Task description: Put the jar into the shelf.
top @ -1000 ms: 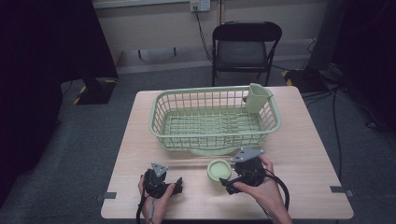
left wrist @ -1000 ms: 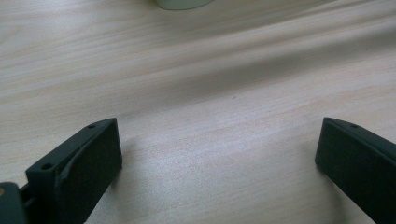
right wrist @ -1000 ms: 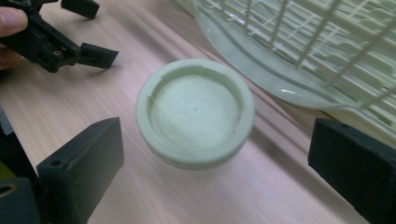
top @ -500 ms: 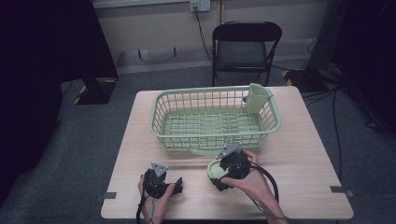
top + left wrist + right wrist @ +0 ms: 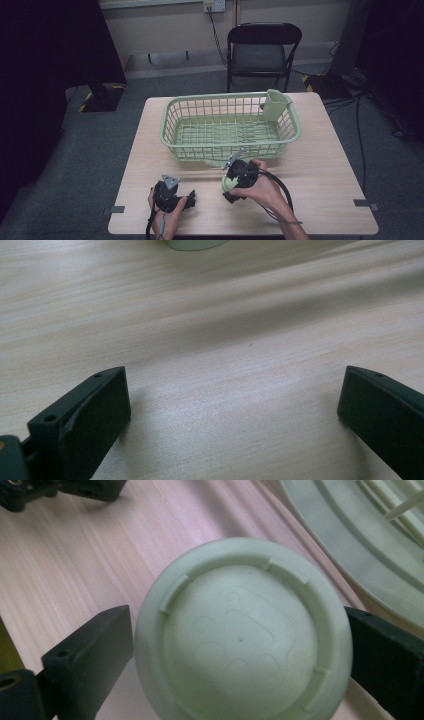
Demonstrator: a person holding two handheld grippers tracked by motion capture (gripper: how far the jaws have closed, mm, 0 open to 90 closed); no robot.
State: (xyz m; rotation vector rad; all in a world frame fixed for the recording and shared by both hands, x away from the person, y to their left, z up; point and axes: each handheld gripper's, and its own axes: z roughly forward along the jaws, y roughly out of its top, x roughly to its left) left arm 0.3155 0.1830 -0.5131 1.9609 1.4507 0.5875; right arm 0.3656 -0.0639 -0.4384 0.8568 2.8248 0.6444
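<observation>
My right gripper (image 5: 234, 182) is shut on a small pale green bowl (image 5: 227, 184), in front of the basket at the table's front middle. In the right gripper view the bowl's ringed underside (image 5: 245, 635) faces the camera, and both black jaws press its sides. The bowl is tipped on its side rather than standing flat. My left gripper (image 5: 172, 196) rests on the table to the left, open. Between its wide-apart jaws in the left gripper view lies bare wood (image 5: 235, 390), and the bowl's edge (image 5: 192, 244) peeks in at the top.
A pale green wire dish basket (image 5: 168, 131) stands mid-table with a cutlery cup (image 5: 276, 105) on its far right corner. A green drip tray (image 5: 360, 535) sits under it. A black folding chair (image 5: 264, 50) stands behind the table (image 5: 320, 190).
My right gripper moved left onto the bowl, closed on it and tipped it off its base. The left gripper stayed still.
</observation>
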